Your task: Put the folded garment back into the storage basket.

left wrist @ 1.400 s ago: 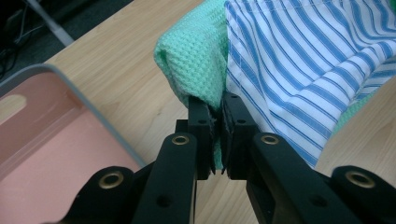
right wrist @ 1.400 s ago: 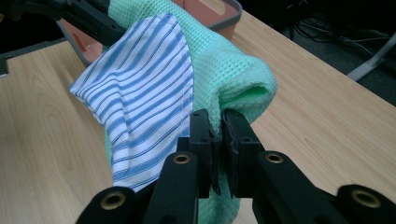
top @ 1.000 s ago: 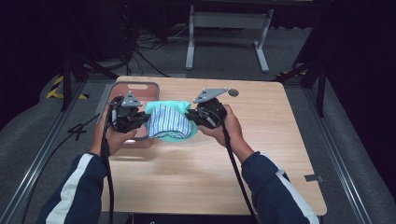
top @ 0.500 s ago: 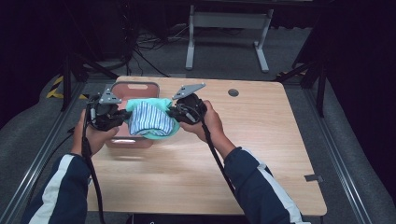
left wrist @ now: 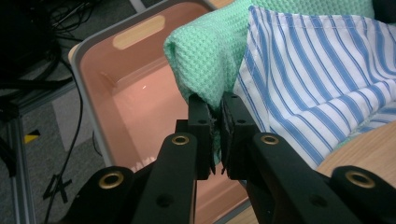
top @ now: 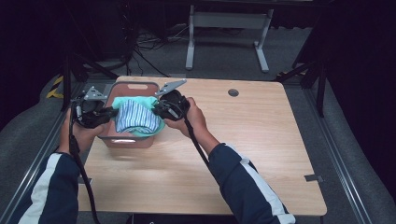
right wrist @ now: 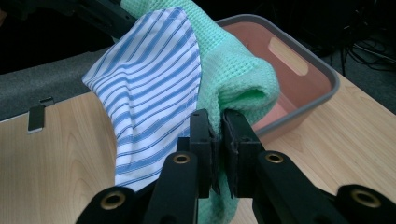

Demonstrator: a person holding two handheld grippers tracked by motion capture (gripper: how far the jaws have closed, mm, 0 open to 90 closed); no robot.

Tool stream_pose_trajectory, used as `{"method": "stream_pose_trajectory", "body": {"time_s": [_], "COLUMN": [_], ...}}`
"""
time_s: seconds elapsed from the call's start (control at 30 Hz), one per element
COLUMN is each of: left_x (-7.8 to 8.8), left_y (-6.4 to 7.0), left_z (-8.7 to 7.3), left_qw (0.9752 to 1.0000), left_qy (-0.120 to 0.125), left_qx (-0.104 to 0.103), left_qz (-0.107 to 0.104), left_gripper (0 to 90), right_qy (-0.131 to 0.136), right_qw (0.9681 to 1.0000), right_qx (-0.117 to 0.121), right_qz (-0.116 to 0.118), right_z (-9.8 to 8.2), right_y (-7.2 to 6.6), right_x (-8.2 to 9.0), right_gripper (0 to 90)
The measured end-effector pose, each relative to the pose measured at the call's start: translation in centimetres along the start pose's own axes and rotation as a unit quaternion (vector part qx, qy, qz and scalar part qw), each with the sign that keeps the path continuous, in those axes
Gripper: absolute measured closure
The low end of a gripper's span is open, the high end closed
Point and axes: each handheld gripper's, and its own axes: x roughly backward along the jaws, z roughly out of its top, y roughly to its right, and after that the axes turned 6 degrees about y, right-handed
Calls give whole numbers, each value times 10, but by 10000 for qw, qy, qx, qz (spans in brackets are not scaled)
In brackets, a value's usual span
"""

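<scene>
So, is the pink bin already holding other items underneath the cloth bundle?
No: in the left gripper view the pink bin's visible inside is bare.

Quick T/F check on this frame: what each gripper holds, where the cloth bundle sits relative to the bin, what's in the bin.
1. The left gripper is shut on the green waffle-knit cloth. True.
2. The right gripper is open and touches nothing. False: it is shut on the same green cloth.
3. The blue-and-white striped fabric hangs with the green cloth between the two grippers. True.
4. The pink plastic bin with a grey rim sits at the table's right edge. False: it is near the far left corner.
5. The bin is packed with clothes. False: its visible floor is bare.
</scene>
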Motion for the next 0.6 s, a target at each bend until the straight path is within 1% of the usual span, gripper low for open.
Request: {"method": "stream_pose_trajectory", "body": {"time_s": [0.03, 0.07, 0.1, 0.13, 0.17, 0.27, 0.33, 0.37, 0.43, 0.5, 0.53, 0.6], "left_x": [-1, -1, -1, -2, -2, -5, -6, -7, -11, -12, -14, -17], "left_y": [-2, -4, -4, -7, -10, -15, -17, -18, -21, -22, -24, -25], "left_z": [-1, -3, -3, -4, -5, -8, -9, -10, -12, -13, -14, -16], "left_qw": [10000, 10000, 10000, 9999, 9999, 9997, 9995, 9994, 9993, 9993, 9991, 9989], "left_qy": [-4, -67, -67, -49, -90, -114, -195, -205, -203, -205, -253, -260], "left_qx": [5, 49, 49, 70, 91, 128, 140, 107, 182, 167, 189, 202], "left_qz": [30, 41, 41, 78, 115, 177, 228, 254, 262, 282, 291, 320], "left_gripper": [839, 840, 840, 840, 839, 840, 840, 840, 840, 840, 840, 839], "right_qy": [-7, -10, -10, -5, -22, -89, -148, -148, -172, -185, -199, -241], "right_qw": [10000, 10000, 10000, 10000, 10000, 9999, 9999, 9999, 9998, 9998, 9998, 9997], "right_qx": [3, 9, 9, 0, -1, 20, 16, 16, 24, 24, 26, 36], "right_qz": [10, 17, 17, 42, 44, 53, 74, 74, 89, 91, 78, 68], "right_z": [1, 2, 2, 3, 4, 5, 7, 7, 8, 8, 8, 6], "right_y": [-1, -2, -2, -3, -4, -6, -7, -7, -8, -8, -9, -9], "right_x": [-3, -6, -6, -10, -14, -25, -35, -35, -43, -46, -48, -54], "right_gripper": [826, 826, 826, 826, 826, 826, 826, 826, 826, 826, 826, 825]}}
